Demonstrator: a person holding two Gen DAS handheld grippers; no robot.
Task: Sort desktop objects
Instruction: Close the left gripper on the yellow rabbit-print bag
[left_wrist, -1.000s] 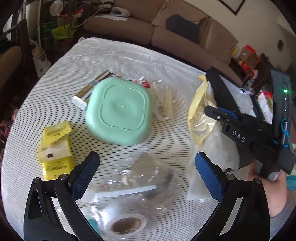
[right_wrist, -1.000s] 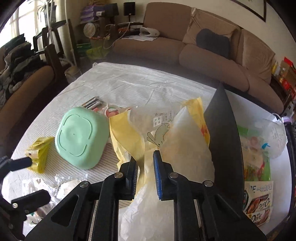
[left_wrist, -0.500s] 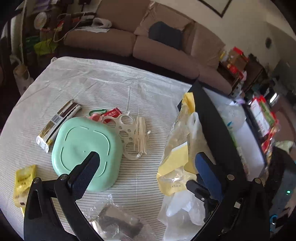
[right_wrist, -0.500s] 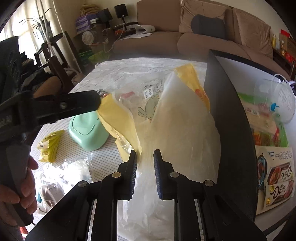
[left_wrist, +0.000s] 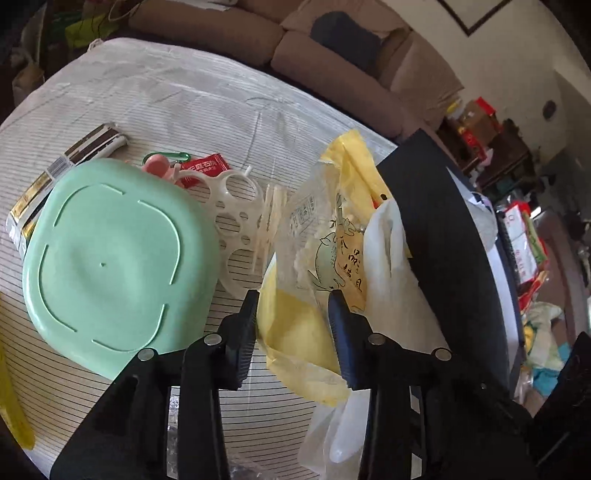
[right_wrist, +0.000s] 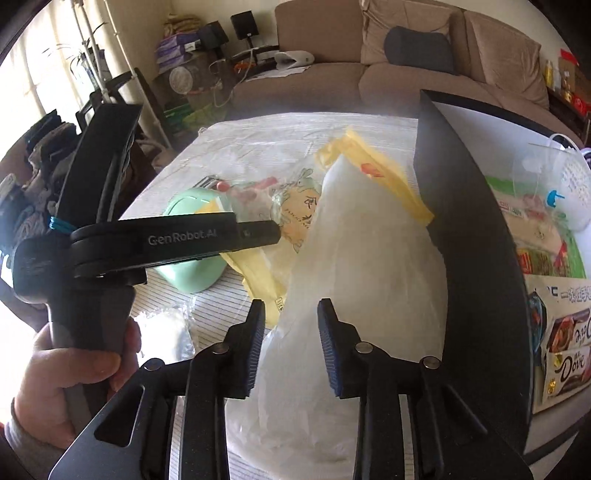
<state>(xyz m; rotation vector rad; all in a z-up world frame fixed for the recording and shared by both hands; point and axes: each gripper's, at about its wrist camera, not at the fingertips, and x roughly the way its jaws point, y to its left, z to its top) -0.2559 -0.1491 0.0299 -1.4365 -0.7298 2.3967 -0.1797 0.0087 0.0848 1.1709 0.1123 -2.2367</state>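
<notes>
My left hand-held gripper (left_wrist: 293, 317) sits at a narrow-to-medium gap, fingers either side of the yellow snack bag (left_wrist: 325, 258); the bag fills the gap, but I cannot tell if the pads actually press it. My right hand-held gripper (right_wrist: 290, 332) is also partly spread, with the white plastic bag (right_wrist: 354, 280) lying between its fingers; contact unclear there too. In the right wrist view my left gripper's finger reaches across in front of the yellow bag.

Both bags lean against the black box wall (left_wrist: 443, 236), yellow one in front, white one just behind and touching it. The yellow bag has a clear printed panel with a cartoon drawing.

On the striped table (left_wrist: 184, 96): the mint green lid (left_wrist: 110, 266) lies flat, left of the bags. Just beside its far edge are a white holed plastic piece (left_wrist: 236, 206), a red sachet (left_wrist: 203, 168), and a pink item with a green carabiner (left_wrist: 159, 162). A dark-and-silver wrapped bar (left_wrist: 62, 170) lies along the lid's far left side, partly under it. Crumpled clear plastic (right_wrist: 166, 328) sits near the table's near edge.

Inside the box, right wrist view: Dove chocolate packs (right_wrist: 565, 354), a green snack packet (right_wrist: 535, 236), and a clear cup (right_wrist: 565, 184).
</notes>
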